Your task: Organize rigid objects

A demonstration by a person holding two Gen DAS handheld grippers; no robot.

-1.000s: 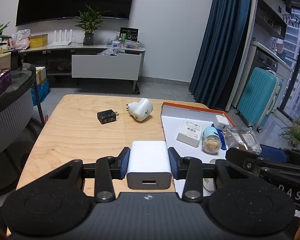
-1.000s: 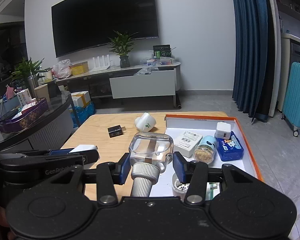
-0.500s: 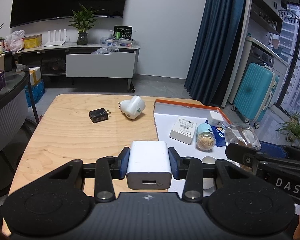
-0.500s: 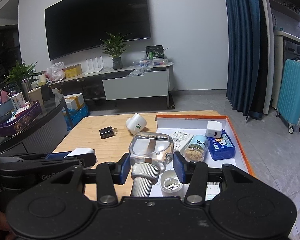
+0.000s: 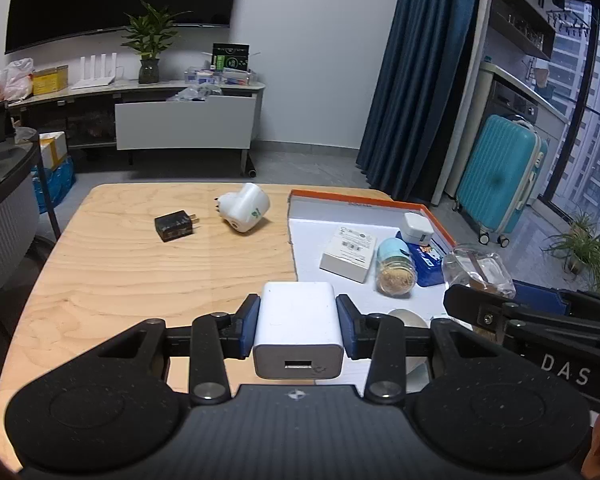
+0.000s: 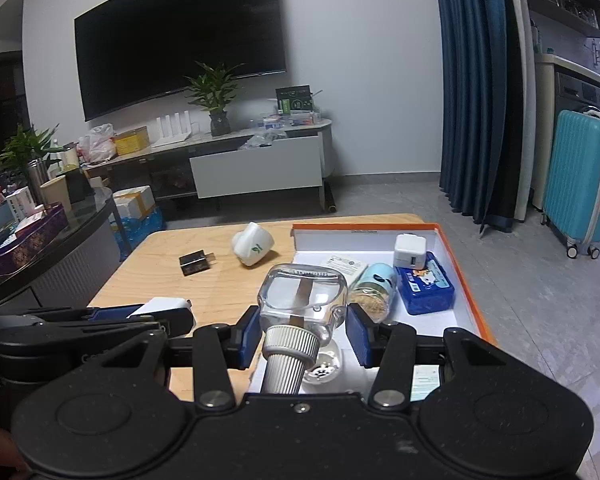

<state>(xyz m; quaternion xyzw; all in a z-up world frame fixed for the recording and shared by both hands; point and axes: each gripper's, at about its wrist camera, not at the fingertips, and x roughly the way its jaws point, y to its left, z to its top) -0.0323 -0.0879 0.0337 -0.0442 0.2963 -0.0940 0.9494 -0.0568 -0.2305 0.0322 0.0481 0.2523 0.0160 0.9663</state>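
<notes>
My left gripper (image 5: 298, 322) is shut on a white USB charger (image 5: 298, 320), held above the wooden table (image 5: 140, 280) beside the tray's left edge. My right gripper (image 6: 302, 326) is shut on a clear glass bottle (image 6: 302, 300) with a ribbed silver cap, held over the orange-rimmed white tray (image 6: 456, 264). The bottle also shows in the left wrist view (image 5: 478, 268). On the table lie a black plug adapter (image 5: 173, 225) and a white round plug (image 5: 246, 207).
The tray holds a white box (image 5: 350, 247), a jar with a light blue lid (image 5: 396, 266), a blue case (image 6: 424, 284), a small white charger (image 6: 410, 251) and a white round lid (image 6: 324, 366). A teal suitcase (image 6: 580, 180) stands right; a dark counter (image 6: 40, 248) left.
Both grippers have drawn back and up a little, so the table and tray look farther off. Each keeps its hold on its object.
</notes>
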